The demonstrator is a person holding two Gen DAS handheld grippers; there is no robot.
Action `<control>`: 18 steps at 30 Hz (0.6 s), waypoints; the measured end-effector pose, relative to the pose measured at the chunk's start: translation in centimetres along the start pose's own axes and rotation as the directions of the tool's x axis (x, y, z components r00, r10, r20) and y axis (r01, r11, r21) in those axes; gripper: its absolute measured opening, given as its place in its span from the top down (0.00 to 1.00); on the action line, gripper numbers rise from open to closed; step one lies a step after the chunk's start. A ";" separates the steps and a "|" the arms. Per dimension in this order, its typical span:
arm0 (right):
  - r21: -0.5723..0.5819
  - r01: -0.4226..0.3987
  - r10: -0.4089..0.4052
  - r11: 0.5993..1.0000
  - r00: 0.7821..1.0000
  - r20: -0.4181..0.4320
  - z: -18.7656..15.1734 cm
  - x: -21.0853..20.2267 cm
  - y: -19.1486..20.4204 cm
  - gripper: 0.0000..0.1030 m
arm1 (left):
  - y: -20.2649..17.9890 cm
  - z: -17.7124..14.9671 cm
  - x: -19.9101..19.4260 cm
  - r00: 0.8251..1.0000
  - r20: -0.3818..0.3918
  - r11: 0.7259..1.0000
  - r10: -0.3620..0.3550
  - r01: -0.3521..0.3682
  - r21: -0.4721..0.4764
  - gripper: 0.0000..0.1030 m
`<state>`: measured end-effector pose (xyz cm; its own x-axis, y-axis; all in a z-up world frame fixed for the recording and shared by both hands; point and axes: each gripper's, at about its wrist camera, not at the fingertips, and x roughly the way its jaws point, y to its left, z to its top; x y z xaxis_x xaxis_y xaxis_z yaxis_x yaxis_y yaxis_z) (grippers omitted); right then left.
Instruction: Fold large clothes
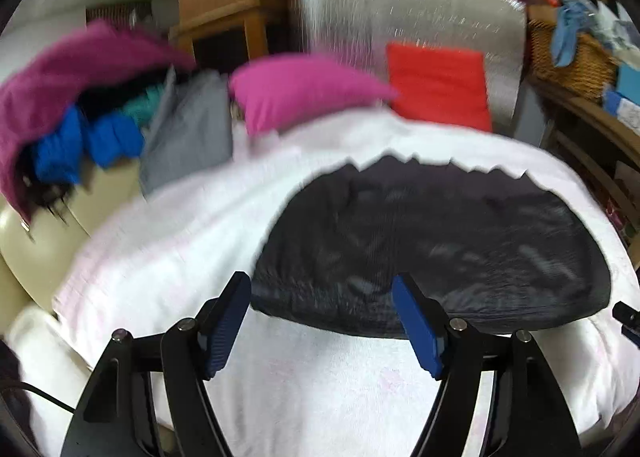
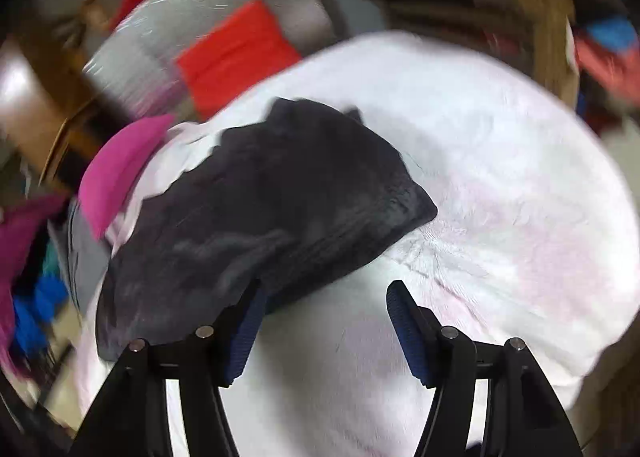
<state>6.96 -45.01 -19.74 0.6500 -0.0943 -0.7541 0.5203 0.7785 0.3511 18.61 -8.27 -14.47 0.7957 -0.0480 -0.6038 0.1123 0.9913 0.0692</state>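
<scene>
A black garment point(image 1: 432, 241), folded into a rough rectangle, lies flat on a white blanket point(image 1: 304, 389). In the left wrist view my left gripper point(image 1: 320, 283) hovers over the garment's near edge, open, its blue pads point(image 1: 224, 329) well apart and gripping nothing. In the right wrist view the same black garment point(image 2: 264, 209) lies to the left and ahead. My right gripper point(image 2: 326, 285) is open over the white blanket point(image 2: 500, 217), with its left finger point(image 2: 244, 337) just beside the garment's near edge. No cloth is pinched between its pads. Both views are blurred.
A pile of clothes point(image 1: 100, 125) in magenta, blue, teal and grey sits at the back left. Behind the blanket are a pink cushion point(image 1: 304, 89), a red cushion point(image 1: 440, 85) and a silver panel point(image 1: 412, 13). A wicker basket point(image 1: 572, 57) and wooden shelves stand at the right.
</scene>
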 end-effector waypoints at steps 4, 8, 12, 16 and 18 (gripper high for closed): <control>-0.195 0.040 -0.012 0.980 0.990 0.143 -1.3 -6.5 4.9 0.32 | 0.7 1.2 -6.3 0.991 0.117 0.998 0.063 -0.062 -0.010 0.08; -0.305 0.102 -0.013 0.947 0.960 0.279 -2.4 -12.2 8.8 0.27 | 1.3 1.6 -12.5 0.969 0.232 0.996 0.088 -0.090 -0.001 0.06; -0.363 0.163 -0.019 0.918 0.930 0.368 -4.4 -17.0 11.4 0.26 | 2.3 1.9 -17.3 0.961 0.267 0.998 0.067 -0.069 -0.004 0.06; -0.373 0.176 -0.009 0.911 0.913 0.408 -5.0 -20.2 13.5 0.24 | 3.0 1.9 -21.1 0.956 0.290 0.999 0.053 -0.051 -0.014 0.05; -0.375 0.185 -0.005 0.908 0.902 0.431 -5.6 -22.2 14.0 0.22 | 3.3 2.0 -22.5 0.954 0.299 0.999 0.034 -0.029 -0.022 0.04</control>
<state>-3.26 -28.57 -1.22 0.8225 -0.3568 -0.4429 0.3849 0.9225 -0.0284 2.29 -4.16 0.92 0.9405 -0.0486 -0.3363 0.0762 0.9947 0.0696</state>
